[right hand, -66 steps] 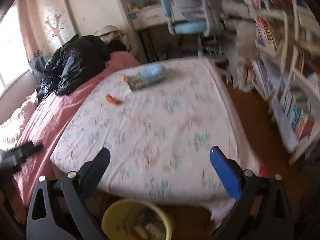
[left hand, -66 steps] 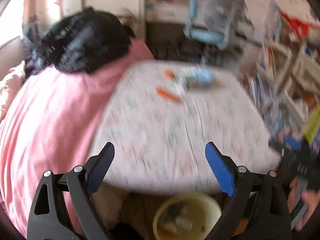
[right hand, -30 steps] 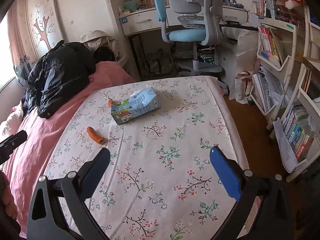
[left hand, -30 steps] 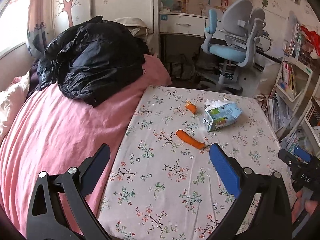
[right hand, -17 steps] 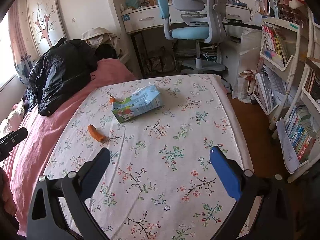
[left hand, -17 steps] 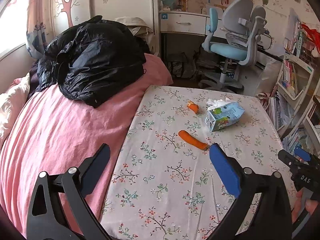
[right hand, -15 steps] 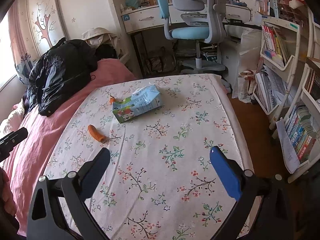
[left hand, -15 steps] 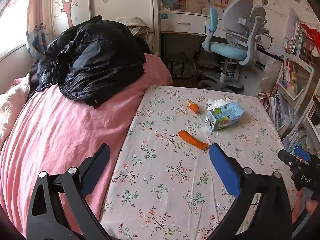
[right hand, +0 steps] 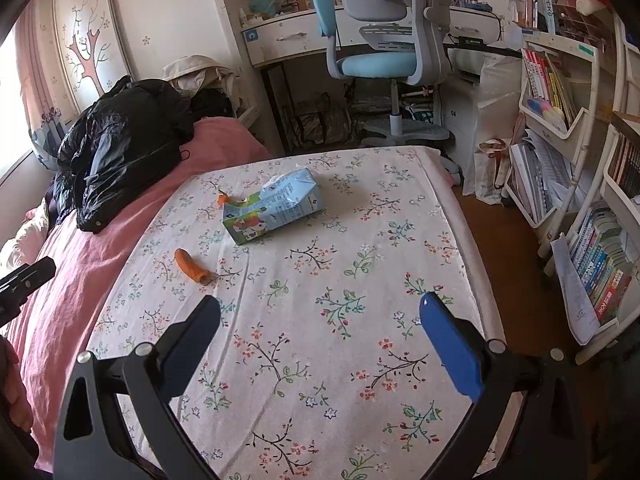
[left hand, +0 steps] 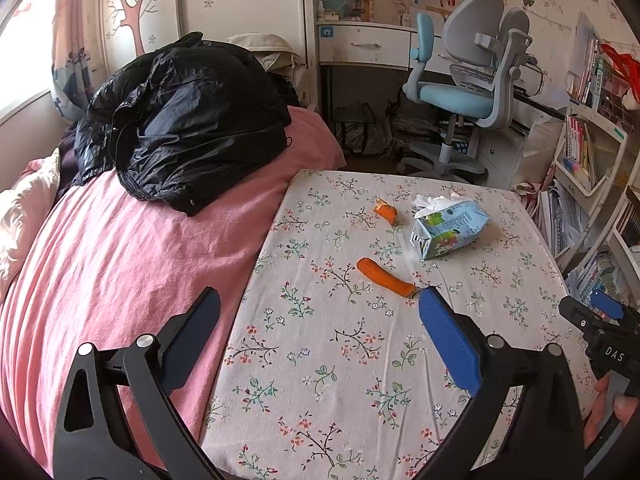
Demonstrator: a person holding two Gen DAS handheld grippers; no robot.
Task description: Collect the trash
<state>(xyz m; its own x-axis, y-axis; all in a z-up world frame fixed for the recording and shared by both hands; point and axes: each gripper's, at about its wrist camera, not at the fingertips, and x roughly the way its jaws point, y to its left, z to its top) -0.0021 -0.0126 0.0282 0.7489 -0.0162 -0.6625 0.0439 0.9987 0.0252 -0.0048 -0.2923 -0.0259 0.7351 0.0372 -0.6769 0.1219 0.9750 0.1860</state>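
Note:
On the floral tablecloth [left hand: 344,360] lie a light blue carton [left hand: 450,229], a long orange piece [left hand: 385,276] and a small orange scrap [left hand: 386,211]. They also show in the right wrist view: the carton [right hand: 272,206], the long piece [right hand: 189,265], the small scrap [right hand: 222,199]. My left gripper [left hand: 318,320] is open and empty, above the near part of the table; the long piece lies just beyond its right finger. My right gripper [right hand: 320,324] is open and empty, above the table's near right part, well short of the carton.
A pink bed [left hand: 112,264] with a black jacket [left hand: 184,120] adjoins the table on the left. A blue-grey desk chair [right hand: 384,40] and desk stand behind. Bookshelves [right hand: 568,128] line the right, with wooden floor [right hand: 504,264] between them and the table.
Both grippers rose from a yellow bin below the table's front edge and came forward over the table. In the last half second almost nothing has moved.

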